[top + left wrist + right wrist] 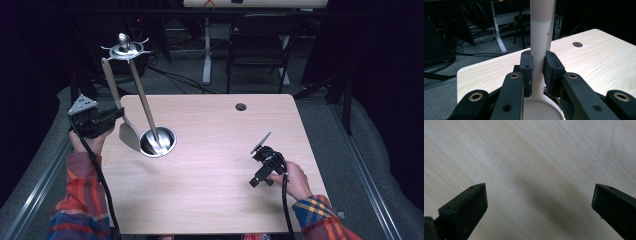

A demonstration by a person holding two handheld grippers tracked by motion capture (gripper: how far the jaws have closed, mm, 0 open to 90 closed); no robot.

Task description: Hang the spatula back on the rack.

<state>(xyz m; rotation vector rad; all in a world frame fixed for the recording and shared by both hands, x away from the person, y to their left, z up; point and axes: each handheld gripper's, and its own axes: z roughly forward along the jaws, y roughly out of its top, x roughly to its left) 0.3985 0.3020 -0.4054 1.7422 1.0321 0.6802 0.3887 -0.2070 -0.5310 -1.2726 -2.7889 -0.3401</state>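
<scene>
On the pale wood surface [215, 150] I see a steel bowl [158, 142] holding a long-handled ladle [145, 102], my left claw [538, 72] clenched on a pale spatula [120, 107] beside it, and my right claw [539, 205] released, well apart.

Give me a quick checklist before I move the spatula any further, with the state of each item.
1. Left tongs shut on the spatula handle: ok.
2. Grip centred between both pads: ok.
3. Spatula blade off the table, beside the metal cup: ok.
4. Ladle leaning in the cup, close to the spatula: cannot tell if touching.
5. Right tongs open, empty, over bare table: ok.
</scene>
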